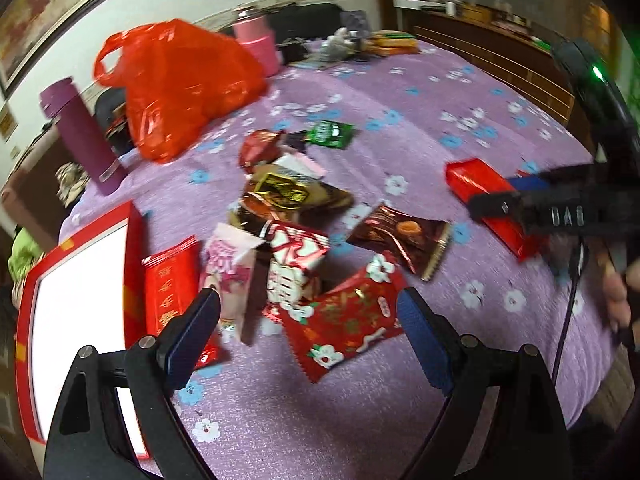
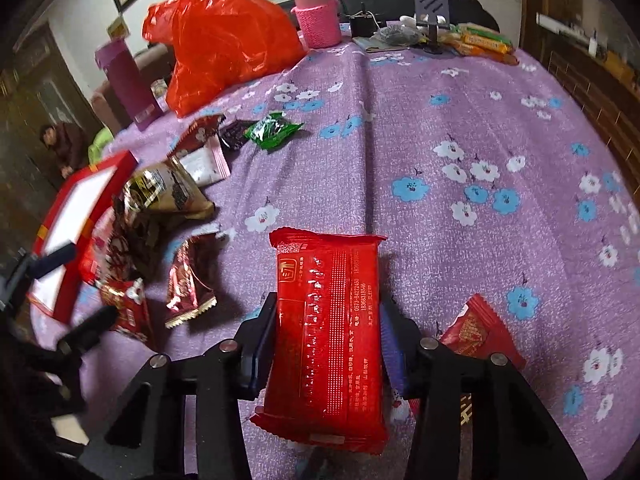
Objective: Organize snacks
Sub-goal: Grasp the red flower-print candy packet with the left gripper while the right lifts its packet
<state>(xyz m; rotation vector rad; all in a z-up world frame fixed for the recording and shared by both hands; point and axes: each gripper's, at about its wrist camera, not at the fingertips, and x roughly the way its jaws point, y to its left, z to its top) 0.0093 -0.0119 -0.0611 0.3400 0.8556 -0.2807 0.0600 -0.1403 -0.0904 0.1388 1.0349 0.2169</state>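
Note:
My right gripper [image 2: 326, 316] is shut on a long red snack packet [image 2: 332, 280], pinched across its width and lifted off the purple flowered cloth. In the left wrist view that packet [image 1: 472, 184] hangs at the right, held by the right gripper [image 1: 496, 204]. My left gripper [image 1: 310, 320] is open above a pile of snacks. A red flowered packet [image 1: 348, 316] and a red-and-white packet [image 1: 296, 256] lie between its fingers, untouched. A pink packet [image 1: 232, 268] leans beside the left finger. An open red box with a white inside [image 1: 134, 248] sits at the left.
A brown packet [image 1: 404, 236], a gold packet [image 1: 280, 192] and a green packet [image 1: 330, 134] lie further back. A red plastic bag [image 1: 180, 84], a purple bottle [image 1: 82, 136] and a pink flask [image 1: 256, 40] stand behind. Another red packet [image 2: 476, 332] lies under the right finger.

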